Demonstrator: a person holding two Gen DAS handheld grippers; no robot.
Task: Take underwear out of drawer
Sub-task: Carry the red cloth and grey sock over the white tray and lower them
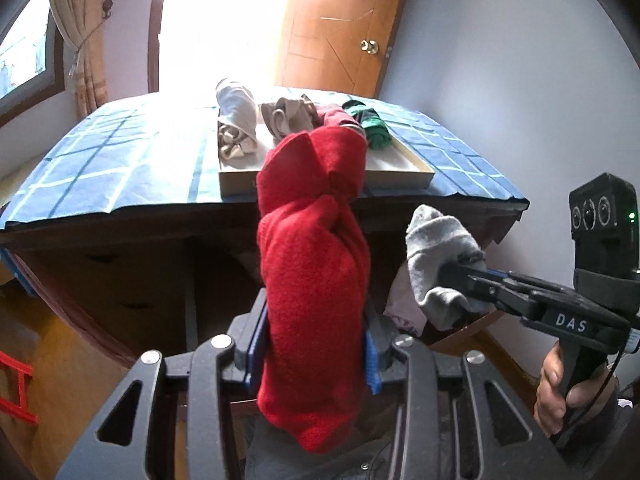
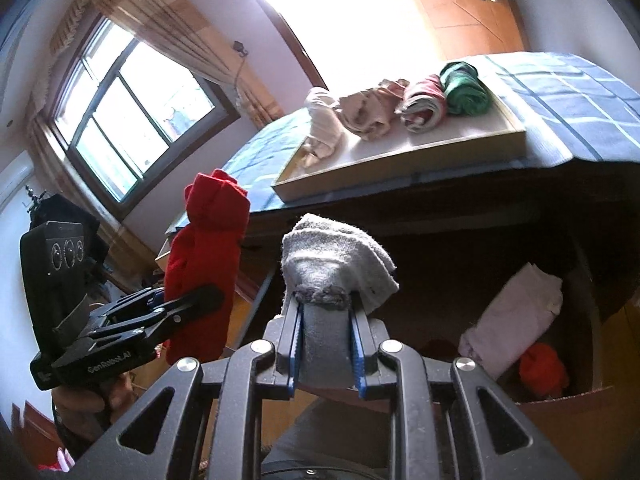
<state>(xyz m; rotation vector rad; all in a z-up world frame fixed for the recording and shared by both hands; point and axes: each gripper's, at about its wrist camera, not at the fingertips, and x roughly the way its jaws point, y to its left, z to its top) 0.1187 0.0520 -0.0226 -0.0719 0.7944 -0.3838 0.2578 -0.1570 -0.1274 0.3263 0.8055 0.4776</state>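
Left gripper (image 1: 312, 364) clamped on red roll (image 1: 314, 280), raised clear of drawer (image 2: 576, 396) for carrying to tray (image 1: 404, 170) on far dresser top. Right gripper (image 2: 326, 350) pinching grey roll (image 2: 336, 268) likewise. Pale folded piece (image 2: 516, 316) left in drawer, near right.

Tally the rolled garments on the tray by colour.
White roll: 1
Beige roll: 1
Red-and-white roll: 1
Green roll: 1
Total on the tray: 4
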